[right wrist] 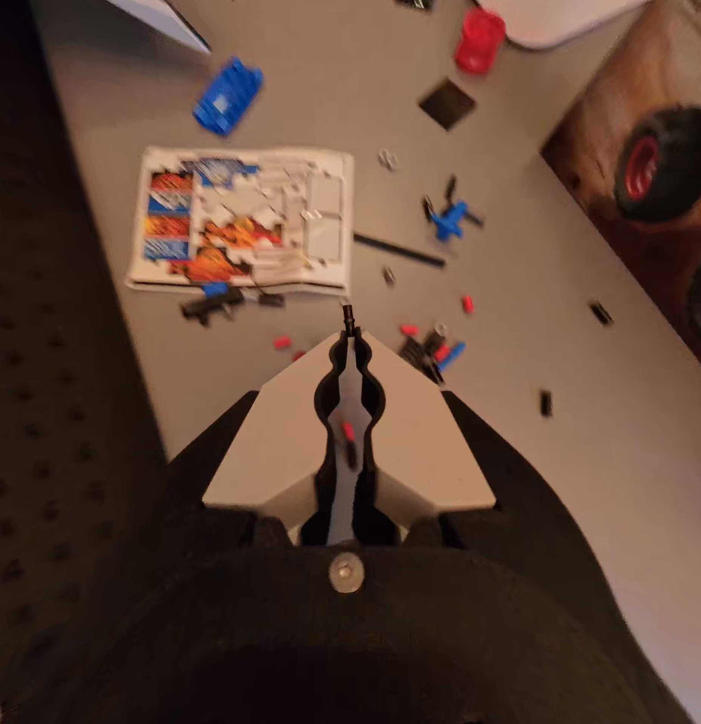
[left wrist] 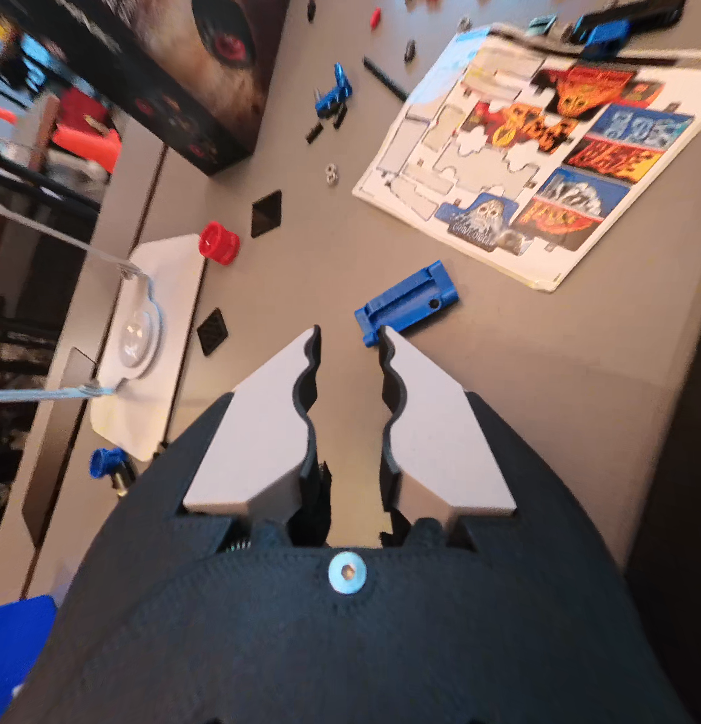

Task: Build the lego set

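My left gripper (left wrist: pixel 349 336) is open and empty, hovering over the grey table with its right fingertip just short of a blue lego panel (left wrist: pixel 406 302). My right gripper (right wrist: pixel 350 333) is shut on a small black pin (right wrist: pixel 348 316) that sticks out past its tips. A sticker sheet (left wrist: pixel 536 156) lies beyond the panel; it also shows in the right wrist view (right wrist: pixel 243 219), with the blue panel (right wrist: pixel 228 96) past it. A red wheel hub (left wrist: pixel 218 243) lies to the left. A small blue-and-black assembly (left wrist: pixel 335 94) lies farther off.
The lego box (left wrist: pixel 176 70) stands at the far left, and at the right of the right wrist view (right wrist: pixel 654 176). Black flat tiles (left wrist: pixel 267 213), a long black axle (right wrist: pixel 399 250) and several red, black and blue pins (right wrist: pixel 431 348) are scattered. A white plastic tray (left wrist: pixel 145 344) overhangs the table's left edge. My hands' fingertips stand some 25 cm from each other. Between my left fingertips and the red wheel hub (left wrist: pixel 218 243) there is roughly 15 cm. It turns up in the right wrist view (right wrist: pixel 471 37) as well.
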`<state>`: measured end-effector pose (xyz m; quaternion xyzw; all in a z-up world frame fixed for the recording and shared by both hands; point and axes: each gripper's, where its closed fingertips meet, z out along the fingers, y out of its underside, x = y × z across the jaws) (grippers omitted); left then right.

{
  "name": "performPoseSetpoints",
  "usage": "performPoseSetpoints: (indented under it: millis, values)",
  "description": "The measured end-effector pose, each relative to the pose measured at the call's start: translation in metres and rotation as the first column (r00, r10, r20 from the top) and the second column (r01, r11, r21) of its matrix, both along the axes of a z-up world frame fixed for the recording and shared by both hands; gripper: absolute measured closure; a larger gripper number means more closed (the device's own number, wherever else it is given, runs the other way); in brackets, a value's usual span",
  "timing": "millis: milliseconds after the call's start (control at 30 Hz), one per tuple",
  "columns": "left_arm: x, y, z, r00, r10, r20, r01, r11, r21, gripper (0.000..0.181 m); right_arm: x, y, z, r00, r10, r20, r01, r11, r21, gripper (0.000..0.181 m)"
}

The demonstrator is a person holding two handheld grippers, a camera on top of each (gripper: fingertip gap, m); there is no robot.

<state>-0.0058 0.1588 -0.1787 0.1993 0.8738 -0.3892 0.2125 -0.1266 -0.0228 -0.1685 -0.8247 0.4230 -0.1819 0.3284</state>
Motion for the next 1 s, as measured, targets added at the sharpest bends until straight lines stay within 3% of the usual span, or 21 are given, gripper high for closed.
performPoseSetpoints:
  millis: [233,367,733,1000]
  values:
    - [-0.031,-0.013,0.026,0.974,-0.147,0.172,0.17,0.977,-0.129,0.156,0.035,0.095,0.026,0.983,0.18,0.015,-0.181,0.974,0.139,0.179]
    - [-0.04,-0.017,0.038,0.954,-0.17,0.246,0.219,0.958,-0.184,0.156,0.05,0.129,0.031,0.965,0.261,-0.003,-0.255,0.946,0.203,0.18]
    - [-0.057,-0.018,0.041,0.911,-0.22,0.35,0.299,0.936,-0.188,0.174,0.058,0.167,0.031,0.933,0.357,-0.036,-0.331,0.895,0.298,0.18]
    - [-0.054,-0.018,0.056,0.928,-0.174,0.33,0.268,0.926,-0.266,0.178,0.064,0.17,0.048,0.948,0.317,0.033,-0.301,0.855,0.423,0.176]
